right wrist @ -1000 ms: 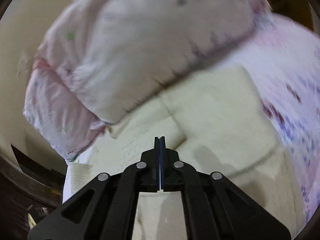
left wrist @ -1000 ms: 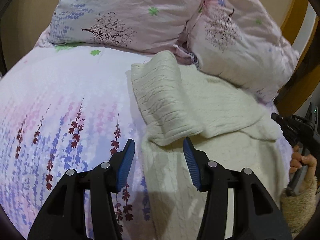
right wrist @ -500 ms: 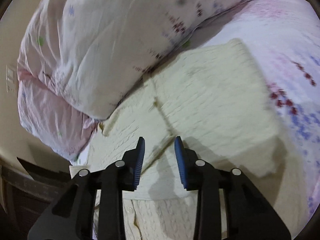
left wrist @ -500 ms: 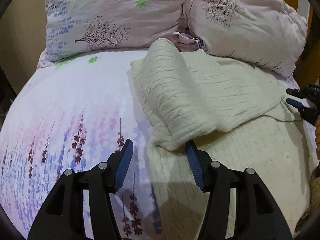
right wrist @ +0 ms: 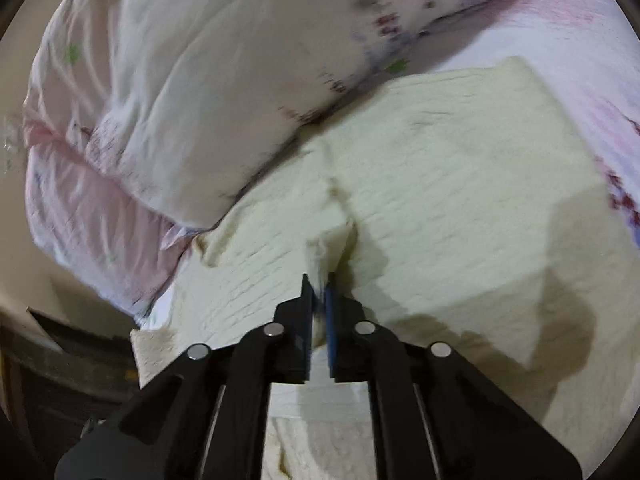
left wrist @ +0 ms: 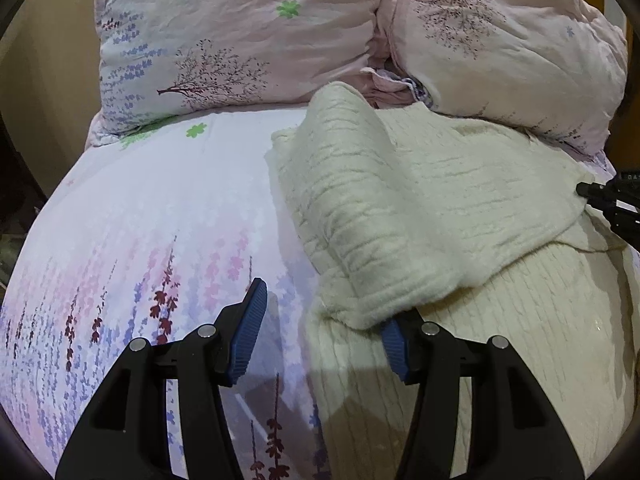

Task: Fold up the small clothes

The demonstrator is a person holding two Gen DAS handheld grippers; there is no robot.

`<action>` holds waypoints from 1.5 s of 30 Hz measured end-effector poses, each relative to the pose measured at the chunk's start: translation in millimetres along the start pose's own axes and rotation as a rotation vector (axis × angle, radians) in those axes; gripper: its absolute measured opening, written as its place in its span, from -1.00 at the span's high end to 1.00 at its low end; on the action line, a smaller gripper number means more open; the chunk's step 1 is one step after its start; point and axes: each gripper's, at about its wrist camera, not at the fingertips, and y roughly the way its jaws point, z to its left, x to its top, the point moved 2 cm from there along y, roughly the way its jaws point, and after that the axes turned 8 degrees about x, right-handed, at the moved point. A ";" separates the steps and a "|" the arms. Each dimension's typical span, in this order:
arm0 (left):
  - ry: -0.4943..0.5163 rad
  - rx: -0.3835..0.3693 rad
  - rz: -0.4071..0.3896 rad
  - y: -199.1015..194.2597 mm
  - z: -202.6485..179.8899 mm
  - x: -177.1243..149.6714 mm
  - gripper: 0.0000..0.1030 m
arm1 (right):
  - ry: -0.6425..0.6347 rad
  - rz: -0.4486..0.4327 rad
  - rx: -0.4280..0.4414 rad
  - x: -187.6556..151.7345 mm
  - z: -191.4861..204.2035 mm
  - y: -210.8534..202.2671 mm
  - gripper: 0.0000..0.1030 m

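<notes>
Left wrist view: the left tool (left wrist: 320,334) stands wide apart around the near corner of the cream knit sweater's (left wrist: 420,208) folded-over flap, on the bed (left wrist: 160,216) below the pillows (left wrist: 240,36). It should close only on that corner.

Right wrist view: the right tool (right wrist: 319,300) pinches a small ridge of the sweater (right wrist: 460,168). Lift both together, keeping the edge taut and level.

Warm, dim indoor light; left wrist view sharp, right wrist view motion-blurred. Fisheye bending and dark vignette at edges; soft shadows below.
</notes>
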 end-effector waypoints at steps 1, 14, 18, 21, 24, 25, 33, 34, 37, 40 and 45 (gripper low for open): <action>0.000 0.006 -0.002 0.0 0.0 0.6 -0.06 | -0.010 -0.028 0.003 1.2 2.5 -4.8 0.90; -0.029 0.092 -0.020 2.1 0.5 5.1 -0.06 | -0.027 -0.210 -0.152 -18.3 -21.6 -61.5 0.91; -0.056 0.091 -0.013 -0.9 10.8 2.8 -0.10 | -0.042 -0.151 -0.191 -22.2 -29.4 -54.4 0.90; -0.037 0.076 -0.018 -7.7 12.2 -3.5 -0.15 | -0.034 -0.139 -0.166 -24.7 -33.5 -60.2 0.80; -0.026 0.059 -0.024 -18.7 17.7 -10.7 -0.33 | -0.016 -0.162 -0.167 -21.4 -36.2 -73.4 0.61; -0.033 0.057 -0.026 -24.0 22.6 -13.5 -0.34 | -0.018 -0.180 -0.181 -20.1 -36.9 -78.4 0.60; -0.146 -0.123 -0.088 -42.9 25.8 -2.8 -0.35 | -0.174 -0.150 -0.152 -15.5 -10.3 -77.5 0.58; -0.146 -0.201 -0.081 -40.2 16.2 1.3 -0.35 | -0.200 -0.128 -0.154 -17.3 -5.6 -71.6 0.58; -0.127 -0.255 -0.044 -26.8 -4.4 7.5 -0.35 | -0.228 -0.073 -0.174 -21.6 -0.1 -56.9 0.52; -0.115 -0.253 0.014 -10.7 -15.8 6.5 -0.34 | -0.218 -0.029 -0.197 -26.2 -8.1 -47.9 0.50; -0.052 -0.186 0.017 -5.2 -26.2 4.7 -0.34 | -0.260 -0.010 -0.223 -27.4 -4.4 -46.1 0.49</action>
